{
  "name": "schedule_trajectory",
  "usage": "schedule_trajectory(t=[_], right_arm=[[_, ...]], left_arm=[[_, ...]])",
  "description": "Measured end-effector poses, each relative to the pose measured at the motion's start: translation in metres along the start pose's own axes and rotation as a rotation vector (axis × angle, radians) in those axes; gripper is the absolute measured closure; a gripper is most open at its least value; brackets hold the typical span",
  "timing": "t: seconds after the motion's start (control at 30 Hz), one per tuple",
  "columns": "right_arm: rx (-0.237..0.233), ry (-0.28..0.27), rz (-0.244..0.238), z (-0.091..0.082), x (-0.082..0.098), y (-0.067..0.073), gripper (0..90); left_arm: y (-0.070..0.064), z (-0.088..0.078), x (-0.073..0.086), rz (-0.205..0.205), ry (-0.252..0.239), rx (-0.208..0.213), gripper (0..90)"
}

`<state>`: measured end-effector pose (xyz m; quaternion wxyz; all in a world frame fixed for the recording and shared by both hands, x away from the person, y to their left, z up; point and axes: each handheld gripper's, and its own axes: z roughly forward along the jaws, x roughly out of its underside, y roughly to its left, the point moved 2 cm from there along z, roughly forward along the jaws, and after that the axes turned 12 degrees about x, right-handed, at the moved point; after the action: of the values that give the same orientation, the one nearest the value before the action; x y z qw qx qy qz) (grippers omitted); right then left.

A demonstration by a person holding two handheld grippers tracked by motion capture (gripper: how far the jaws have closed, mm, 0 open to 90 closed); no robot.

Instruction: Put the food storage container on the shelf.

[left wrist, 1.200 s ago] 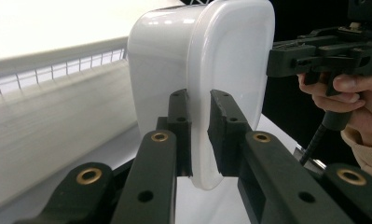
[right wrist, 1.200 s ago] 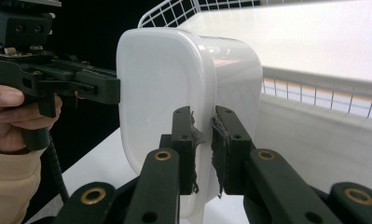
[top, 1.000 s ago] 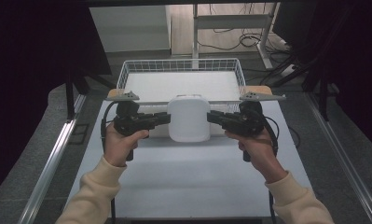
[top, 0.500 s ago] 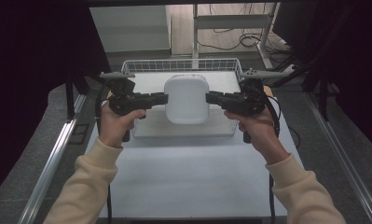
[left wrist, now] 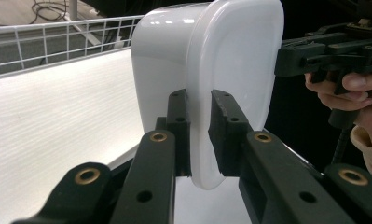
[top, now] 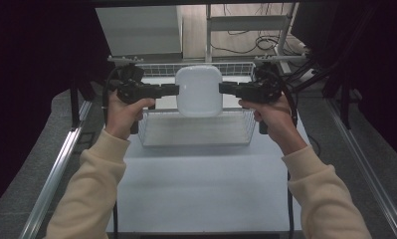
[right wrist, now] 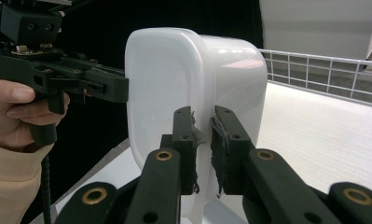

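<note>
Hanging in the air above the wire basket [top: 151, 130], the white lidded container [top: 199, 91] is facing the high view with its broad rounded face, long axis running top to bottom. The left gripper [top: 170, 90] and right gripper [top: 227, 89] are each pinching its rim, jaws pressing from opposite sides.

right gripper [right wrist: 203, 149]: clamped on white container [right wrist: 193, 88] rim | left gripper [right wrist: 113, 88]: opposite edge | wire basket [right wrist: 323, 70]: behind
</note>
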<state>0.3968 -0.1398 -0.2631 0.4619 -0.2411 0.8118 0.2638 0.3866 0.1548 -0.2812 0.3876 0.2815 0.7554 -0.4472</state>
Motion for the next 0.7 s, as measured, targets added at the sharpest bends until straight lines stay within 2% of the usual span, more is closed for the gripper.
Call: schedule_trajectory(t=[0.27, 0.3, 0.33, 0.43, 0.57, 0.7], right_arm=[[-0.015, 0.051, 0.046, 0.025, -0.008, -0.015, 79.7], [-0.019, 0.068, 0.066, 0.032, -0.009, -0.02, 79.6], [-0.019, 0.068, 0.066, 0.032, -0.009, -0.02, 79.6], [-0.017, 0.091, 0.094, 0.045, -0.009, -0.026, 79.5], [-0.011, 0.12, 0.11, 0.057, -0.011, -0.033, 79.3], [-0.014, 0.129, 0.131, 0.062, -0.012, -0.037, 79.0]], left_arm=[[0.025, 0.005, -0.008, -0.072, 0.024, -0.006, 79.0], [0.032, 0.007, -0.008, -0.088, 0.027, -0.009, 79.0], [0.032, 0.007, -0.008, -0.088, 0.027, -0.009, 78.9], [0.045, 0.01, -0.01, -0.119, 0.038, -0.007, 78.9], [0.056, 0.015, -0.011, -0.14, 0.058, -0.014, 78.9], [0.062, 0.016, -0.015, -0.166, 0.049, 0.001, 78.9]])
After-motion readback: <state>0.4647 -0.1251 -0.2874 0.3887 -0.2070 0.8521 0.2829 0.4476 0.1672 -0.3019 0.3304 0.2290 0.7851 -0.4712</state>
